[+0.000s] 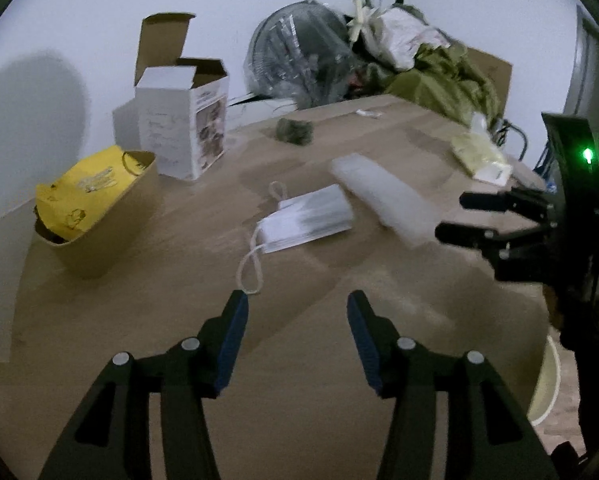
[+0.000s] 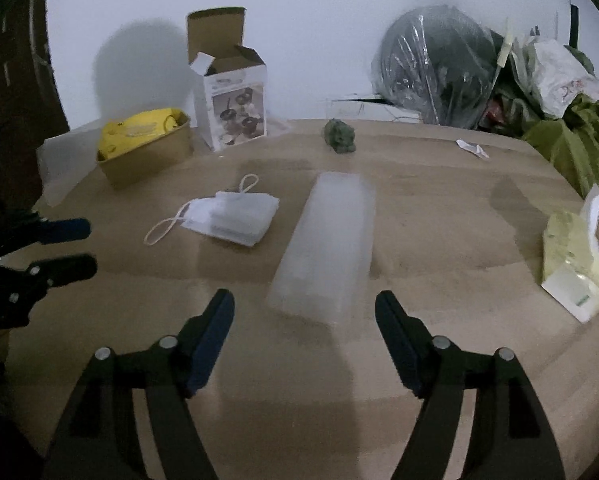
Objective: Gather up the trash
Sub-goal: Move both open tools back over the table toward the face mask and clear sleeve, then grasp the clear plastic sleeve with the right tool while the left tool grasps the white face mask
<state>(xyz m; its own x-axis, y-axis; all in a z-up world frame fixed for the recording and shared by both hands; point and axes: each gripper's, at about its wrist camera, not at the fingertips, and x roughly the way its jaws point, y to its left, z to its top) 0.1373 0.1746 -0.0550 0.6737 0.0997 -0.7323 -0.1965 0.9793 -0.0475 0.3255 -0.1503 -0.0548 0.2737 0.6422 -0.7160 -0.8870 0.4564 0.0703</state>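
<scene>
My left gripper (image 1: 297, 304) is open and empty above the wooden table (image 1: 299, 360), just short of a white face mask (image 1: 305, 220) with ear loops. My right gripper (image 2: 304, 304) is open and empty, right before the near end of a long clear plastic packet (image 2: 325, 244). The mask also shows in the right wrist view (image 2: 231, 216). The packet also shows in the left wrist view (image 1: 383, 196). A brown paper bowl (image 1: 103, 216) holds a yellow wrapper (image 1: 83, 188) at the left. A yellow-white packet (image 2: 571, 264) lies at the right.
An open white carton (image 2: 235, 108) stands at the back left. A dark green lump (image 2: 339, 136) and a small white scrap (image 2: 473, 148) lie at the back. A plastic-wrapped fan (image 2: 435, 72) and olive cloth (image 2: 579, 144) crowd the back right. The other gripper shows in the left wrist view (image 1: 451, 216).
</scene>
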